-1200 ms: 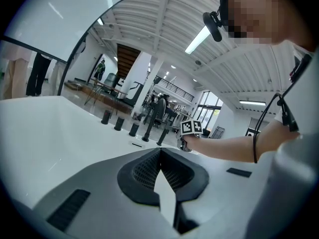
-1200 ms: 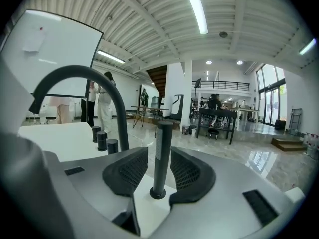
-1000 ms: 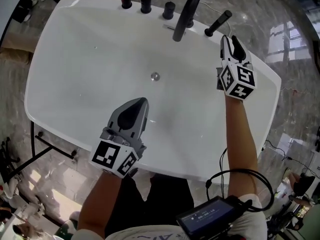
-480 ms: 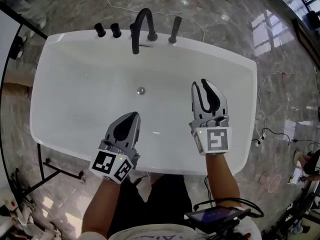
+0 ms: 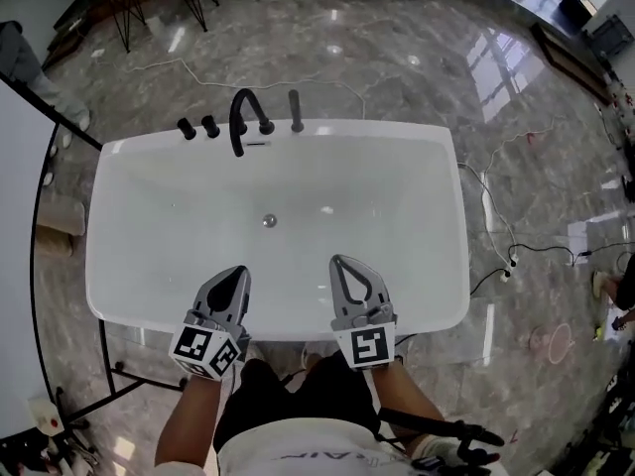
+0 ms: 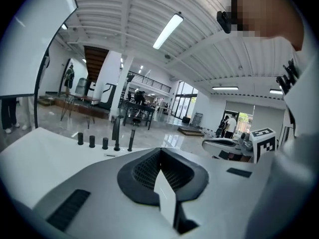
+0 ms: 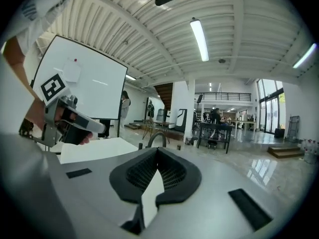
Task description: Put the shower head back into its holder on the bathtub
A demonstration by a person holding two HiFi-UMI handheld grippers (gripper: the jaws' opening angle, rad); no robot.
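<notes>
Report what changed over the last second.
The right gripper drew back from the shower head to the bathtub's near rim, and its fingers closed on nothing. The left gripper also pulled back toward the person. The shower head stayed upright in its holder beside the faucet; the left gripper stayed shut.

- Shower head (image 5: pixel 295 110), at twelve o'clock on the far rim of the bathtub (image 5: pixel 397 196): too small in the head view to tell how it meets its holder.
- Faucet (image 7: pixel 155 138), right gripper view: only its arch shows; its foot is hidden behind the right gripper (image 7: pixel 157 153).
- Left gripper view: the left gripper (image 6: pixel 160 153) hides the bathtub's near part.
- Left forearm (image 5: pixel 193 419) and right forearm (image 5: pixel 405 397): cut off at six o'clock.
- Dark device (image 5: pixel 458 452) at five o'clock: cut by the bottom edge, unidentifiable.
</notes>
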